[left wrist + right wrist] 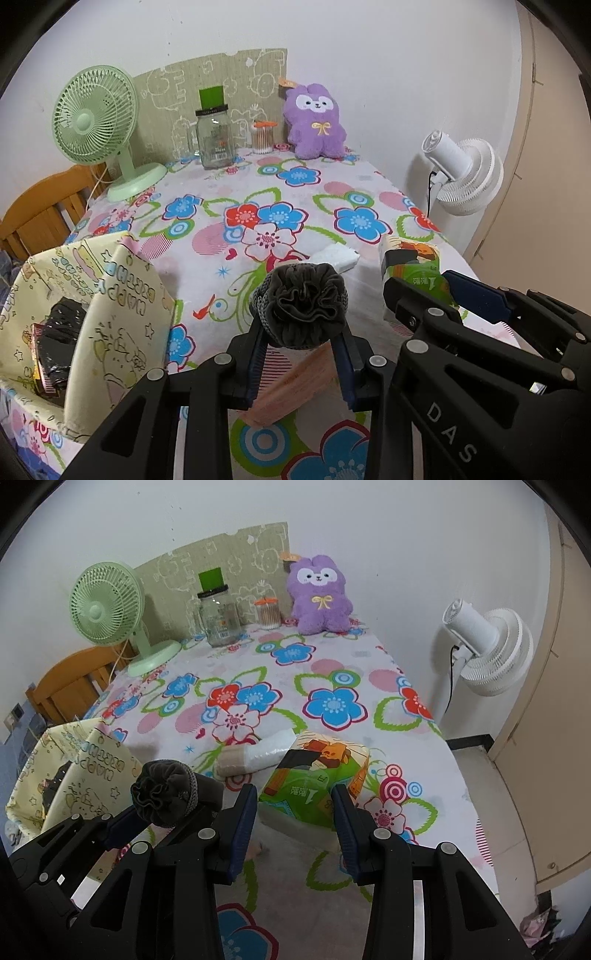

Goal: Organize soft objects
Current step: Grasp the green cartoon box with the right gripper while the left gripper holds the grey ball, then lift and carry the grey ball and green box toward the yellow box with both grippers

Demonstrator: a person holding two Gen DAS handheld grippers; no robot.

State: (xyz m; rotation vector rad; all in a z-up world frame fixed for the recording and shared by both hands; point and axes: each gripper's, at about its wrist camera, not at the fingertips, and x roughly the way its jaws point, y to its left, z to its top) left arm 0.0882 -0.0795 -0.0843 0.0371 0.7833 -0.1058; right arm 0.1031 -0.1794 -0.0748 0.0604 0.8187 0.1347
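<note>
My left gripper is shut on a rolled dark grey sock and holds it above the floral tablecloth; the sock also shows in the right wrist view. My right gripper has its jaws around a green and orange tissue pack, which lies on the table; whether they press on it is unclear. The pack also shows in the left wrist view. A white plastic packet lies just behind the pack. A yellow fabric bin stands at the table's left edge, holding a dark item.
A purple plush toy, glass jar, cotton swab jar and green desk fan stand at the table's far end. A white floor fan is right of the table. A wooden chair is at left. A pink cloth lies under my left gripper.
</note>
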